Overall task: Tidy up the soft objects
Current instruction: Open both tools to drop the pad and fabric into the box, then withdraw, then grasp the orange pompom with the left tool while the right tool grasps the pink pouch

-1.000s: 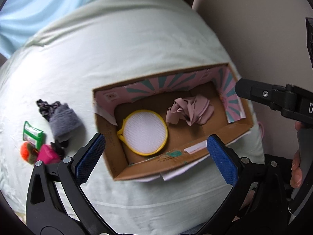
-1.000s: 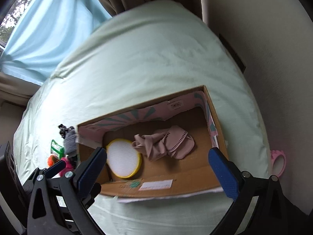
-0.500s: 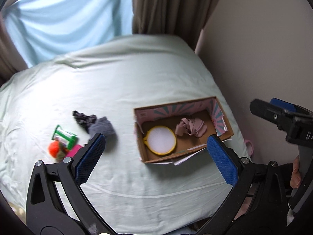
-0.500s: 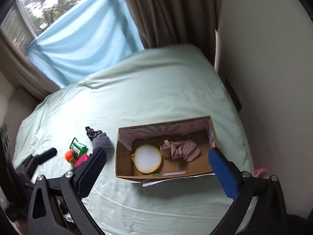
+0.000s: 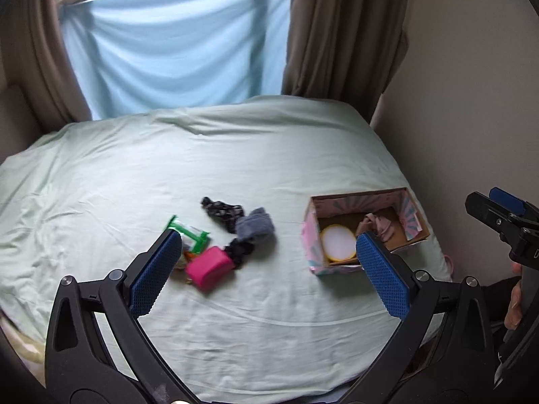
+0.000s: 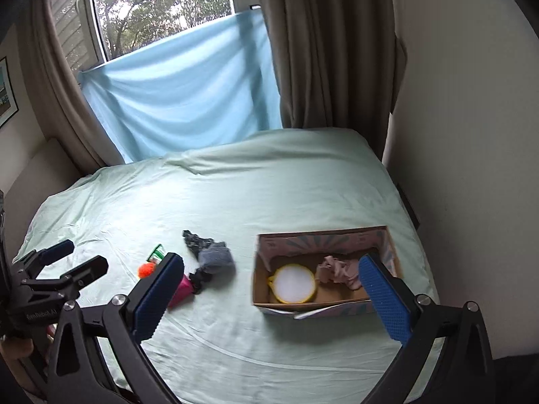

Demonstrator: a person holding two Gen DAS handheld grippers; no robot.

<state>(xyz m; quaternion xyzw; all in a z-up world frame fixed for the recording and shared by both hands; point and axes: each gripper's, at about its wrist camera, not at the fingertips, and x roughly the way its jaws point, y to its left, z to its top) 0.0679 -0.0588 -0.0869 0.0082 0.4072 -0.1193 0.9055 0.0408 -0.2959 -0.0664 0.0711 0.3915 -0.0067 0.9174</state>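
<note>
A cardboard box [image 5: 313, 235] [image 6: 259, 282] stands on the right of the pale green bed. In it lie a yellow-rimmed round pad [image 5: 338, 242] [image 6: 295, 283] and a crumpled pink cloth [image 5: 379, 224] [image 6: 338, 269]. Left of the box lies a pile: a grey sock [image 5: 255, 226] [image 6: 215, 256], a black patterned cloth [image 5: 220, 210] [image 6: 194, 240], a pink pouch [image 5: 209, 267] [image 6: 182, 289], a green packet [image 5: 188, 232] [image 6: 157, 254] and an orange ball [image 6: 145, 269]. My left gripper [image 5: 266, 269] and right gripper [image 6: 269, 299] are open, empty, high above the bed.
The bed [image 5: 235, 155] fills the room's corner, with a wall [image 5: 471, 101] along its right side. Brown curtains [image 6: 320, 50] and a blue sheet [image 6: 182, 94] hang over the window behind. A small pink thing [image 5: 449, 264] lies at the bed's right edge.
Both grippers have pulled back and up from just above the box. The whole bed, the pile and the window have come into view. Both stayed open.
</note>
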